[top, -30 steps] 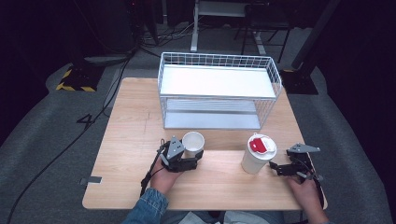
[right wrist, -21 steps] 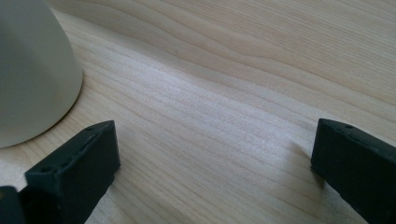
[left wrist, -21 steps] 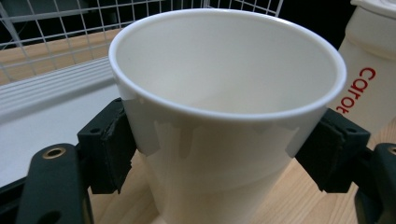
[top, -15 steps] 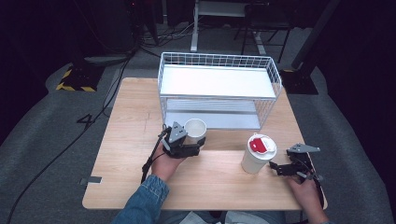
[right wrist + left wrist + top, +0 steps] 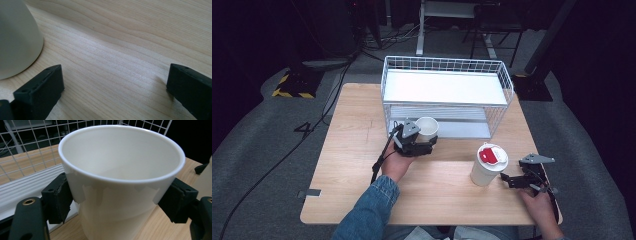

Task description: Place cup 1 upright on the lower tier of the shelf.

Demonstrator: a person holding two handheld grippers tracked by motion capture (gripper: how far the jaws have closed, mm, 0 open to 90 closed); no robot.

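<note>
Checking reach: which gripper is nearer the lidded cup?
Right. The right gripper sits on the table just beside the lidded cup, jaws open, not touching. The left gripper is farther off, holding the open cup by the wire basket.

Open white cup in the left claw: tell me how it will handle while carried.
The open white cup looks empty, so probably light. Its thin wall may flex where the left claw grips it, since both pads press just below the rim. The smooth surface could slip.
</note>
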